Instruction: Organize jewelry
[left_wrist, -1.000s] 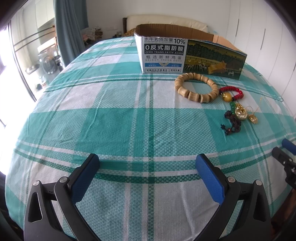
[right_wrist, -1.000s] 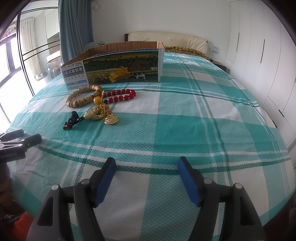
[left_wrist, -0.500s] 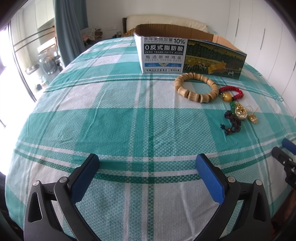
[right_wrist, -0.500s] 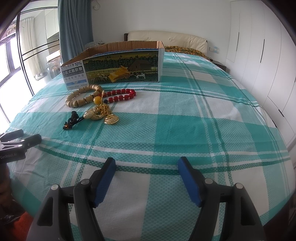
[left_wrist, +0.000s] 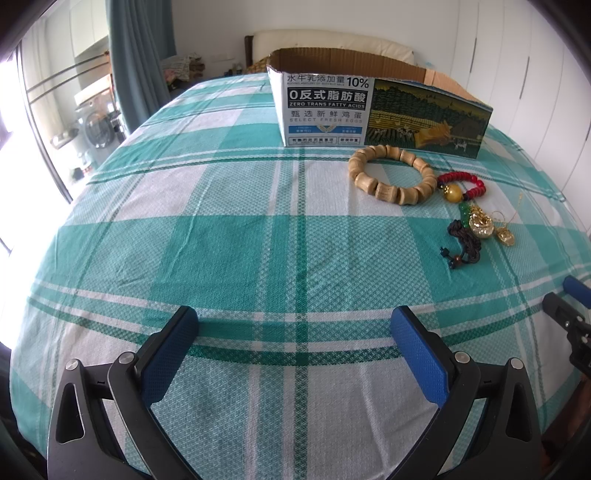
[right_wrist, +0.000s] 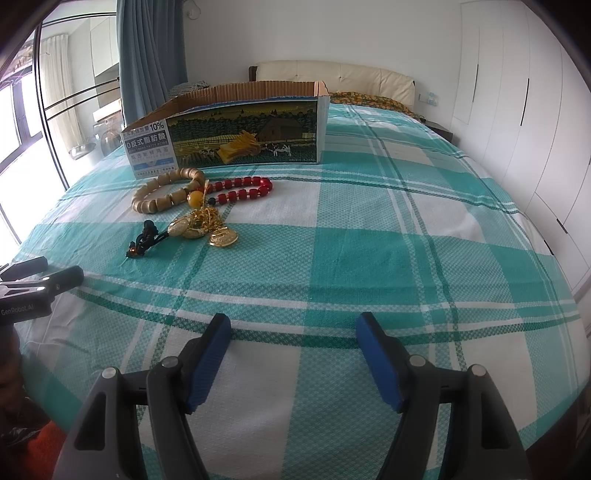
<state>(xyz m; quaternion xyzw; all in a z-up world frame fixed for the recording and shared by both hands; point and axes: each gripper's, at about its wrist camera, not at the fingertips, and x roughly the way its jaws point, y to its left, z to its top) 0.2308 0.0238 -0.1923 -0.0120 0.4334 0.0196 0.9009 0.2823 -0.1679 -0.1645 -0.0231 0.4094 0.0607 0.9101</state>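
Teal-checked bedspread beneath white wardrobes.

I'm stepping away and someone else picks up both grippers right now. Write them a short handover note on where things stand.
Left tongs: open, empty, over the bedspread.
Right tongs: open, empty, also short of the jewelry.
All the jewelry lies in one cluster on the bed in front of the cardboard box: wooden bead bracelet, red bead bracelet with an amber bead, gold charms, dark cord piece.
Done: nothing visibly moved; whether the box holds anything cannot be seen.
Left: pick up each piece and sort it, presumably into the box.
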